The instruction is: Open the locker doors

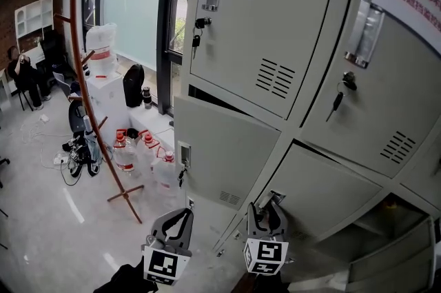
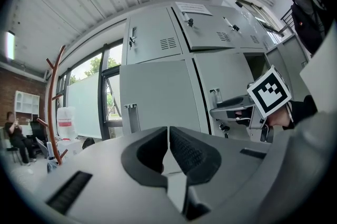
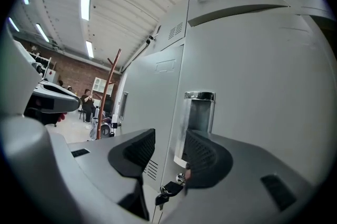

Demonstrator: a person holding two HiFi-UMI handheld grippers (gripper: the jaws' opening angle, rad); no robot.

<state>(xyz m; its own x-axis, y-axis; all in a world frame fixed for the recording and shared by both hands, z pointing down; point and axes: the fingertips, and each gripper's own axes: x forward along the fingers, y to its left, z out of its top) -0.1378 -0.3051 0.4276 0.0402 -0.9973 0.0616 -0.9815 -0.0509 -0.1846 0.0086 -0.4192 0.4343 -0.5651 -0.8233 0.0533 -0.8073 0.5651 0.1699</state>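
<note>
A bank of grey lockers fills the right of the head view. The lower door carries a chrome handle, and my right gripper is right at it. In the right gripper view that handle stands just beyond the parted fingers of the gripper, open and gripping nothing, with a key and fob hanging below. My left gripper hovers left of it, in front of the lower-left door. In its own view it is shut and empty. The bottom-right compartment stands open.
A wooden coat stand rises on the floor to the left, with water bottles and white boxes by the window behind it. A person sits far left. Keys hang in the upper doors' locks.
</note>
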